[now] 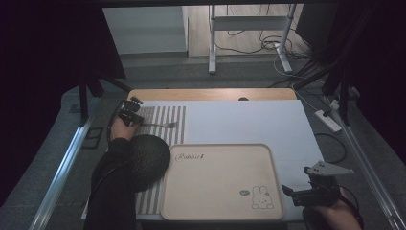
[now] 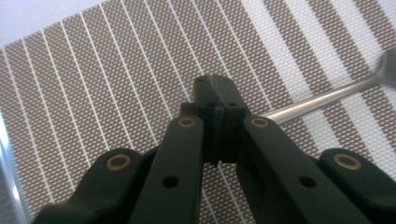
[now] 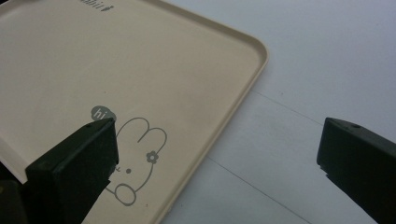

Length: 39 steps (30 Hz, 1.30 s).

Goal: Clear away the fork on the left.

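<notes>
Table (image 1: 249,120): rectangular, covered by a smooth white sheet; a strip of pale wood shows along the far edge.
Tray (image 1: 220,213): beige, matte, rounded corners and low raised rim; printed rabbit outline at its near right corner; lies at the table's near middle.
Placemat (image 1: 165,115): woven mesh, brown-and-white stripes; lies left of the tray, partly covered by a dark ribbed round thing and the person's sleeve.
Right gripper (image 1: 299,194): held low by the tray's near right corner; black jaws stand wide apart with nothing between them; a grey three-cornered plate sits on top.
Left gripper (image 1: 135,120): reached out over the far part of the placemat, forearm extended; jaws pressed together on the fork's handle end.
Fork (image 1: 163,125): slim polished metal; lies on the placemat; handle end hidden between the jaws; head blurred and cut off in the left gripper view.
</notes>
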Tool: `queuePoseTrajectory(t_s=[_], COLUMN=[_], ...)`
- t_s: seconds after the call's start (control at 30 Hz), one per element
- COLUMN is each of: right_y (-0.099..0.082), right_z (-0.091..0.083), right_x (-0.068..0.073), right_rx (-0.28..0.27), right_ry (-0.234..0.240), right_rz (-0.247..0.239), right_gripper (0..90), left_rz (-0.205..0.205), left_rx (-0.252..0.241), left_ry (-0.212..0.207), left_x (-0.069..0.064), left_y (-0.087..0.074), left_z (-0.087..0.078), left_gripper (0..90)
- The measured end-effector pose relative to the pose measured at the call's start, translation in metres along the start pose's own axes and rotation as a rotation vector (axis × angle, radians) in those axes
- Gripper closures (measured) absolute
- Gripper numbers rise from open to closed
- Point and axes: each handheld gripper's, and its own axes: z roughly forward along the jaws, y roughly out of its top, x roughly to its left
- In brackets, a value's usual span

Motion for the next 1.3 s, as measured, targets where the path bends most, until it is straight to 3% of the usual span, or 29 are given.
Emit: queuePoseTrajectory(t_s=[0.17, 0.6, 0.8, 0.83, 0.87, 0.9, 0.93, 0.97, 1.03, 1.07, 1.1, 1.13, 1.17, 1.2, 1.23, 1.27, 1.3], right_y=[0.000, 0.000, 0.000, 0.000, 0.000, 0.000, 0.000, 0.000, 0.000, 0.000, 0.000, 0.000, 0.000, 0.000, 0.000, 0.000, 0.000], right_z=[0.000, 0.001, 0.001, 0.001, 0.001, 0.001, 0.001, 0.001, 0.001, 0.001, 0.001, 0.001, 0.001, 0.001, 0.001, 0.001, 0.001], right_x=[0.000, 0.001, 0.001, 0.001, 0.001, 0.001, 0.001, 0.001, 0.001, 0.001, 0.001, 0.001, 0.001, 0.001, 0.001, 0.001, 0.001], right_rx=[0.000, 0.005, 0.005, 0.005, 0.005, 0.005, 0.005, 0.005, 0.005, 0.005, 0.005, 0.004, 0.004, 0.005, 0.005, 0.006, 0.006], right_ry=[0.000, 0.000, 0.002, 0.002, 0.003, 0.004, 0.004, 0.004, 0.006, 0.006, 0.006, 0.007, 0.007, 0.007, 0.007, 0.007, 0.008], right_rz=[-0.002, -0.005, -0.006, -0.008, -0.009, -0.009, -0.009, -0.008, -0.005, -0.006, -0.006, -0.009, -0.009, -0.011, -0.011, -0.011, -0.011], right_gripper=[0.0, 0.0, 0.0, 0.0, 0.0, 0.0, 0.0, 0.0, 0.0, 0.0, 0.0, 0.0, 0.0, 0.0, 0.0, 0.0, 0.0], left_rz=[-0.016, 0.056, 0.066, 0.072, 0.082, 0.083, 0.083, 0.081, 0.070, 0.066, 0.061, 0.058, 0.058, 0.065, 0.065, 0.080, 0.098], left_rx=[0.014, 0.062, 0.063, 0.065, 0.064, 0.061, 0.049, 0.031, 0.005, -0.008, -0.019, -0.028, -0.032, -0.029, -0.029, -0.030, -0.023], left_ry=[-0.038, -0.131, -0.137, -0.130, -0.095, -0.087, -0.091, -0.090, -0.099, -0.102, -0.111, -0.123, -0.130, -0.161, -0.161, -0.171, -0.166], left_x=[0.001, -0.006, -0.007, -0.007, -0.008, -0.007, -0.007, -0.007, -0.007, -0.006, -0.006, -0.006, -0.006, -0.007, -0.007, -0.008, -0.012], left_y=[-0.006, -0.028, -0.030, -0.030, -0.029, -0.028, -0.027, -0.026, -0.024, -0.023, -0.022, -0.021, -0.021, -0.020, -0.020, -0.020, -0.017], left_z=[-0.004, -0.018, -0.019, -0.019, -0.020, -0.021, -0.023, -0.025, -0.029, -0.032, -0.033, -0.034, -0.034, -0.034, -0.034, -0.033, -0.032], left_gripper=[89.3, 89.2, 89.2, 89.1, 88.5, 78.0, 78.0, 72.0, 53.5, 39.7, 39.7, 27.5, 27.5, 18.5, 14.3, 14.3, 6.6])
